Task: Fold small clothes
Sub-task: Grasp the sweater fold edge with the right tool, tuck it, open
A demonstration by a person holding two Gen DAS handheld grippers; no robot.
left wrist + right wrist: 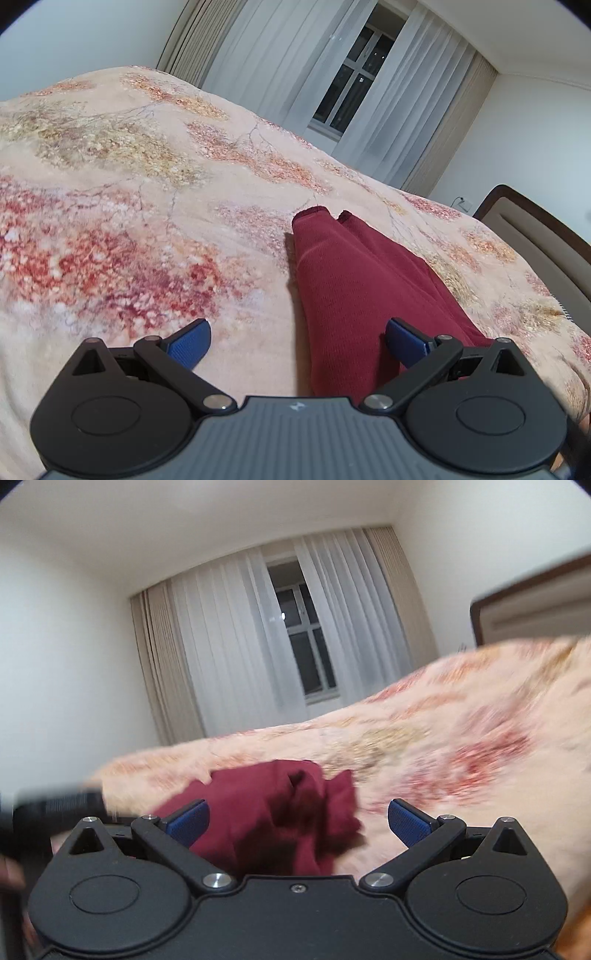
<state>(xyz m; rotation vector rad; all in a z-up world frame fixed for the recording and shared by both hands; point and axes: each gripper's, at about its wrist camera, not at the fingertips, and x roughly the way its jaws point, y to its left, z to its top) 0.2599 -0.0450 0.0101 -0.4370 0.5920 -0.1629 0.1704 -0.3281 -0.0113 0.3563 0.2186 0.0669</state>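
A dark red garment (pixel 354 291) lies on the bed (pixel 147 206), well in from its far edge, toward the side with the headboard (pixel 535 229). In the left wrist view it looks folded into a narrow strip with a clean long edge, so at least one fold seems done and a crosswise fold probably remains. Both the left tongs (pixel 297 343) and right tongs (pixel 298 821) stand wide apart, gripping nothing. The right view is blurred; the cloth looks rumpled there, and its near end is hidden behind the tongs.

Spread blue fingers (pixel 190 345) flank maroon garment (pixel 354 295) on floral bedspread (pixel 129 206).
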